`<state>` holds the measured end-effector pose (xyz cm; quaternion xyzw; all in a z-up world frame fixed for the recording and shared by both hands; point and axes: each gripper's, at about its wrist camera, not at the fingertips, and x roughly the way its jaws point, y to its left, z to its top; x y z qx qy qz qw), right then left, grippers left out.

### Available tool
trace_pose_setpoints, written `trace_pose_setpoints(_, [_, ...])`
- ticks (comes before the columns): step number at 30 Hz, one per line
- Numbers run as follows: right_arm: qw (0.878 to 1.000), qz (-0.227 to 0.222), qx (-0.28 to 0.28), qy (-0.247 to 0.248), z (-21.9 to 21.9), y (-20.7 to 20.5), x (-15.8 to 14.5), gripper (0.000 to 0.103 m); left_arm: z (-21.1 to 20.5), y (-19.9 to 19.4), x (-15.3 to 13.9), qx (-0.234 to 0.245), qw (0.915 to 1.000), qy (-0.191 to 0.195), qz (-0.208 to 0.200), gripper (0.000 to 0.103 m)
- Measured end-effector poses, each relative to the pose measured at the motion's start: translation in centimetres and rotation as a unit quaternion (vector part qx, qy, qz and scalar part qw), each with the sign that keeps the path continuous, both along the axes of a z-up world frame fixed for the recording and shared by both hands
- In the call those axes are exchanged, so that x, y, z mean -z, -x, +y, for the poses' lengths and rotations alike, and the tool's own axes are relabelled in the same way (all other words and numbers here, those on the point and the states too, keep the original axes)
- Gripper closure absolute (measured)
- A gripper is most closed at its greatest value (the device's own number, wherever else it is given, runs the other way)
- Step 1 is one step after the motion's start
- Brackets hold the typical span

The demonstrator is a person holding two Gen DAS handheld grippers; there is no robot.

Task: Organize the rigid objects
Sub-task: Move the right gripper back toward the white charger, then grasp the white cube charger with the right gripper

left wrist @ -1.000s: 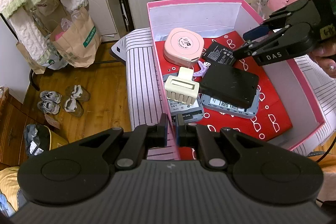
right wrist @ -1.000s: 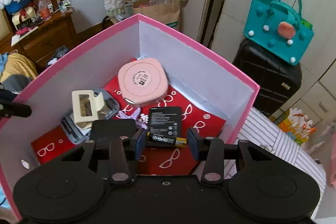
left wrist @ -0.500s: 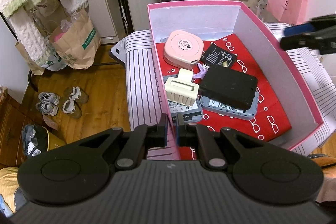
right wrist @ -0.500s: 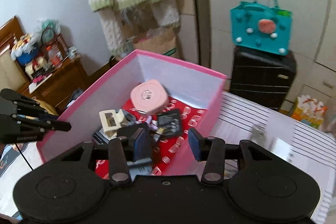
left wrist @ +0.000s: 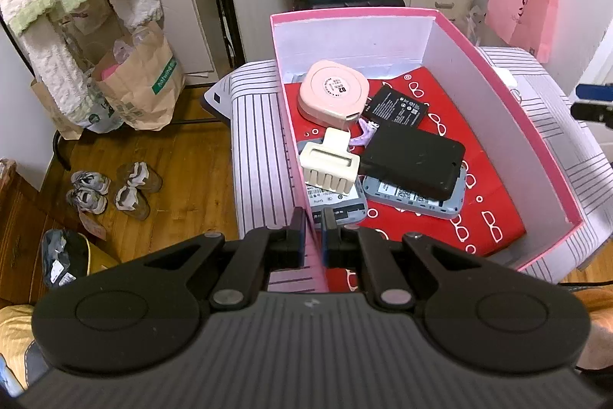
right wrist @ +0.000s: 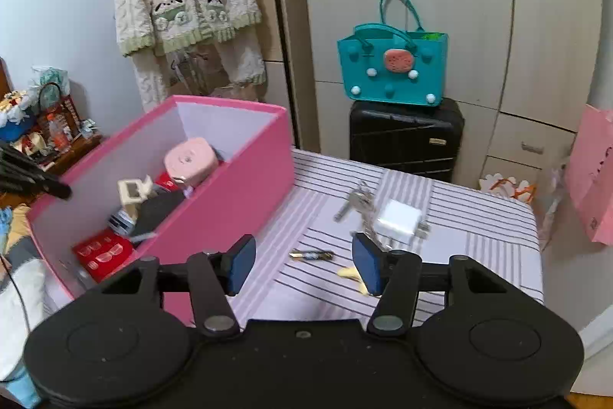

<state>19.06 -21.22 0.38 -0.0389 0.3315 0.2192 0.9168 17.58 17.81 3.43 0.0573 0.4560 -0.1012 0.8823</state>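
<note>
Left gripper [left wrist: 313,230] pinching the pink box [left wrist: 521,125] near wall, steadying it. Right gripper [right wrist: 302,265] opening, nothing between pads, hovering beside the box over the battery [right wrist: 311,255]. Beyond: keys [right wrist: 358,202], white charger [right wrist: 398,223]. Advice: descend squarely, straddling the battery before closing.

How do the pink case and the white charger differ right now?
The pink case lies inside the pink box among other things; the white charger sits outside on the striped cloth beside keys. The case is pink, flat and rounded; the charger is white and blocky, with prongs. Neither is gripped.
</note>
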Motion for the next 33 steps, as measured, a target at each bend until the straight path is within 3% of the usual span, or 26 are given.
trace_pose_setpoints(6, [1.0,-0.008,-0.012,-0.005,-0.8,0.0,2.4,0.035,-0.2,-0.1,0.1,-0.016,0.9999,-0.002,-0.004,0.097])
trace_pose_setpoints(11, [1.0,-0.015,0.011,0.024,-1.2,-1.5,5.1,0.033,-0.3,-0.2,0.4,-0.027,0.9995,0.002,-0.015,0.098])
trace_pose_setpoints(17, [0.997,0.063,0.044,-0.025,-2.6,-6.7,6.8,0.035,-0.1,-0.2,0.3,-0.038,0.9991,0.011,-0.014,0.098])
trace_pose_setpoints(20, [0.996,0.061,0.051,-0.025,-2.3,-8.9,6.9,0.041,-0.3,-0.1,0.4,-0.041,0.999,0.006,-0.017,0.098])
trace_pose_setpoints(25, [0.995,0.046,0.091,0.023,-1.0,-11.9,7.2,0.041,-0.1,-0.1,0.4,-0.047,0.9986,0.013,-0.017,0.098])
trace_pose_setpoints(30, [0.99,0.07,0.106,0.059,-0.1,-14.1,9.0,0.044,0.0,-0.1,0.4,-0.046,0.9988,0.012,-0.016,0.098])
trace_pose_setpoints(33, [0.99,0.063,0.115,0.056,-0.4,-14.1,9.2,0.045,0.0,0.0,0.5,-0.043,0.9989,0.01,-0.016,0.098])
